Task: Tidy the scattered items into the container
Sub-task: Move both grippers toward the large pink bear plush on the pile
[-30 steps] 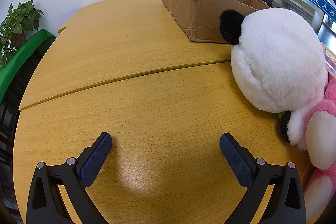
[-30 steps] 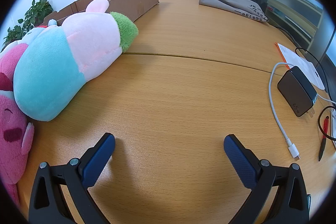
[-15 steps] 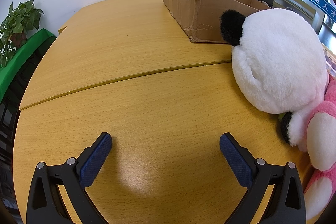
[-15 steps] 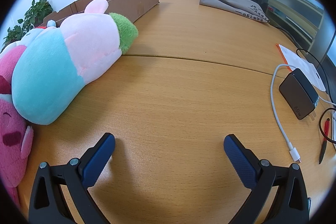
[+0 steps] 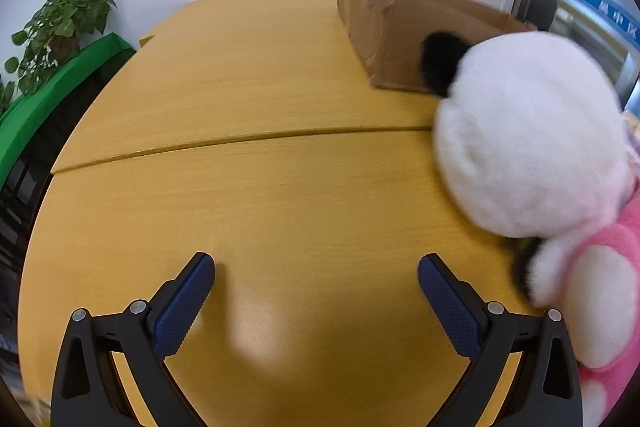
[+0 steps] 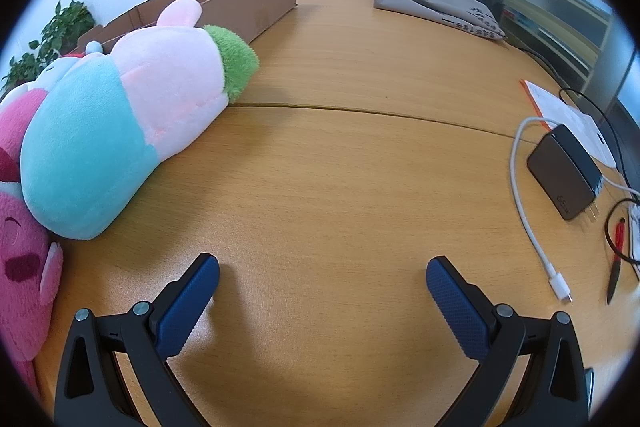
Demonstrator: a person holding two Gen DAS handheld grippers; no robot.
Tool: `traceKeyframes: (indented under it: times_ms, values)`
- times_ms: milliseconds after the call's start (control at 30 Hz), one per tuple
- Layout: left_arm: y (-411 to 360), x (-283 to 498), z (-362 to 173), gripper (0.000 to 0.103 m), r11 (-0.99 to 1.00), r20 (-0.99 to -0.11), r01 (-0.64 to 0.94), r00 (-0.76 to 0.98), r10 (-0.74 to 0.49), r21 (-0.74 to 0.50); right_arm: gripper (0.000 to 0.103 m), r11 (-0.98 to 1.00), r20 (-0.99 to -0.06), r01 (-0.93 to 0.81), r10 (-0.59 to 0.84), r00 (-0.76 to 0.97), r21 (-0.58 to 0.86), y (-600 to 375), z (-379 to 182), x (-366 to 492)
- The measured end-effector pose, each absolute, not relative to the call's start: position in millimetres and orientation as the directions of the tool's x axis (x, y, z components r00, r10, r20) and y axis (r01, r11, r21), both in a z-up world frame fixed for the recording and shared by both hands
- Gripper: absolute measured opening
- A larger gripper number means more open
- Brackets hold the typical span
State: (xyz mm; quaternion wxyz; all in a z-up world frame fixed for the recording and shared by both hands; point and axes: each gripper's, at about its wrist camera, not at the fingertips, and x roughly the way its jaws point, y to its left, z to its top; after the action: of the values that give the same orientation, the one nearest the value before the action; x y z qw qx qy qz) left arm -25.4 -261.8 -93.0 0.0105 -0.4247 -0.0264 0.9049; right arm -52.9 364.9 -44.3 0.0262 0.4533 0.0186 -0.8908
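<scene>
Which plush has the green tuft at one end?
The teal-and-pale-pink plush, lying on its side beside the cardboard box. The panda is white and black; the hot-pink plush has no green tuft.

plant [image 5: 60, 31] | charger [image 6: 566, 171] | white cable [image 6: 528, 211] | grey bag [image 6: 444, 5] | red pen [image 6: 616, 259]

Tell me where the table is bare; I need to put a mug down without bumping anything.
Bare: the stretch ahead of the left gripper, left of the panda and box; also the middle ahead of the right gripper, between the pastel plush and charger. Crowded: the plush pile by the box, and the cables at the right edge.
</scene>
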Motion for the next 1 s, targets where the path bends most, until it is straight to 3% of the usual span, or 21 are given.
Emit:
traceKeyframes:
  times_ms: [167,267,400,633,800,1000]
  values:
    - [-221,39,-36,0.103,-0.996,-0.635,0.081,-0.771,-0.045,-0.029,0.103,-0.998,-0.804,0.052,-0.014,-0.595,-0.021,360,-40,-18]
    - [-187,72,-8,0.103,-0.994,-0.581,0.107,-0.807,-0.103,0.027,0.103,-0.998,-0.75,0.059,-0.027,-0.66,-0.015,355,-11,5]
    - [-131,96,13,0.103,-0.997,-0.553,0.032,-0.831,-0.066,0.071,0.103,-0.997,-0.662,0.073,-0.08,-0.745,0.037,339,32,41]
    - [-58,91,15,0.103,-0.996,-0.584,-0.084,-0.808,0.079,-0.02,0.103,-0.975,-0.588,0.156,-0.219,-0.779,0.157,289,60,71]
    - [-37,97,15,0.103,-0.99,-0.6,-0.11,-0.787,0.144,-0.093,0.103,-0.98,-0.622,0.155,-0.197,-0.758,0.122,259,55,80]
    - [-34,103,10,0.103,-0.991,-0.622,-0.078,-0.772,0.129,-0.109,0.103,-0.988,-0.668,0.103,-0.153,-0.728,0.114,249,43,80]
